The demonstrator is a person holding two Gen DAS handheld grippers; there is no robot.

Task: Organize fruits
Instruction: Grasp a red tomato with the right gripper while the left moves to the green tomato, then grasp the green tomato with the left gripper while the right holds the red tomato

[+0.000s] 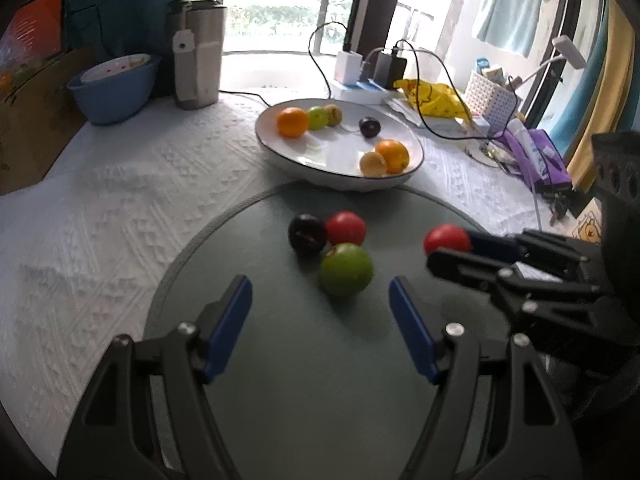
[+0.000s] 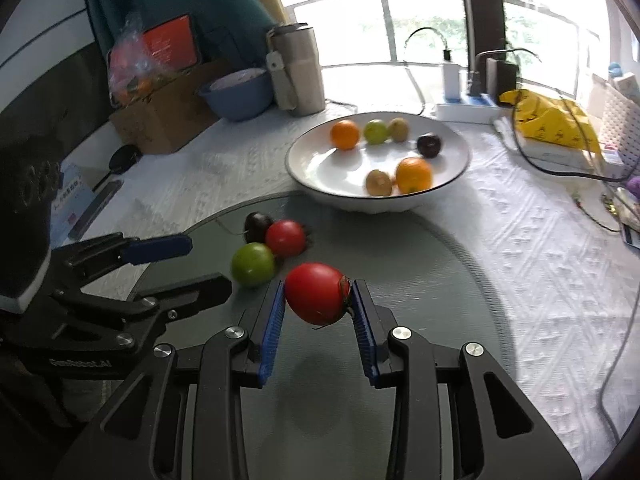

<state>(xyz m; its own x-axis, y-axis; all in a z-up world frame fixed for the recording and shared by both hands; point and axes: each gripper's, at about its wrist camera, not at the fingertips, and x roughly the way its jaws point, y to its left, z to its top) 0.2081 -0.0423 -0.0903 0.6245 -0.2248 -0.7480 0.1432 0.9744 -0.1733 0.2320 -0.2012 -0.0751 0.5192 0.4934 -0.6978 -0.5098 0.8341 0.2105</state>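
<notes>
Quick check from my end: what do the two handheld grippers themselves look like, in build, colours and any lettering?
Both match: the left gripper and right gripper are black frames of jointed, cut-out link arms with round silver pivot screws. Each finger ends in a flat blue pad, ribbed on its inner face. White lettering is printed on the left gripper's body in the right wrist view, too blurred to read surely. No cables, hands or sleeves show.

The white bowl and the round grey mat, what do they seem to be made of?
White bowl: probably glazed ceramic, with a glossy surface, bright reflections and a thin dark rim. Round grey mat: matte, with a stitched-looking edge, perhaps fabric or soft synthetic; the look leaves it open.
</notes>
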